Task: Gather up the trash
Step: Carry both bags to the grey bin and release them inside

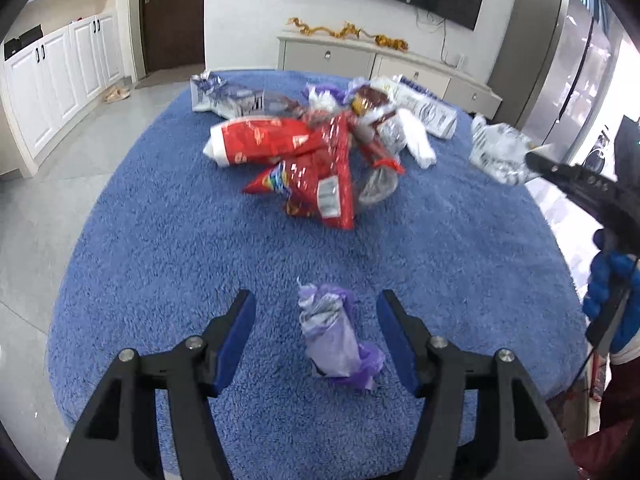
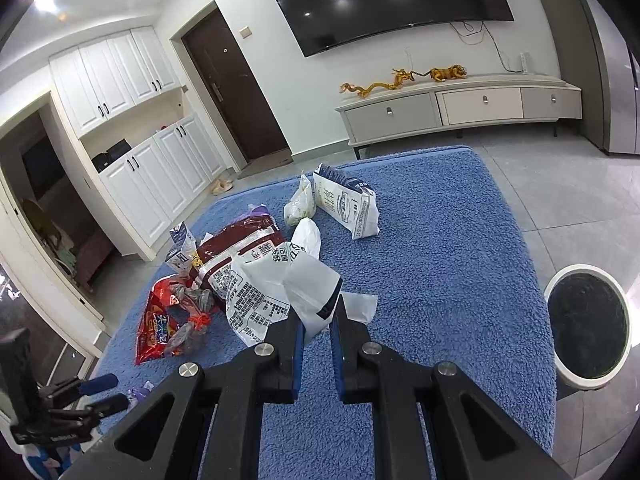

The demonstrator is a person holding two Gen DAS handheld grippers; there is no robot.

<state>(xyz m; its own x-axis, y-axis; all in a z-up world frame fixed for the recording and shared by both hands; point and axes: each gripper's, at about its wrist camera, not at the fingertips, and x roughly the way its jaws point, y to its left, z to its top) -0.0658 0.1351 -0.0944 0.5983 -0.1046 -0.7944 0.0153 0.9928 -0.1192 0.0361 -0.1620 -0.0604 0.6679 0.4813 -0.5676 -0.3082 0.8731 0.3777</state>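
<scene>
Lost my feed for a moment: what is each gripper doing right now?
Left gripper: open, around the purple wrapper, not gripping it.
Right gripper: shut on the white printed bag.

Two red bags (image 1: 276, 142) (image 1: 316, 188), one bin (image 2: 588, 328), one rug (image 2: 440, 260).

A crumpled purple wrapper (image 1: 336, 340) lies alone on the blue rug (image 1: 160, 260), well apart from the main heap. That heap holds a red snack bag (image 1: 316, 184) with a white label, a red-and-white bag (image 1: 256, 140) lying across it, and a dark red packet (image 2: 236, 248) with silver bands. A white printed bag (image 2: 280, 292) hangs pinched at one corner in the right tool (image 2: 318, 320). A white carton-like bag (image 2: 348, 204) stands upright beyond. A round bin (image 2: 586, 324) with a black liner sits off the rug's edge.
</scene>
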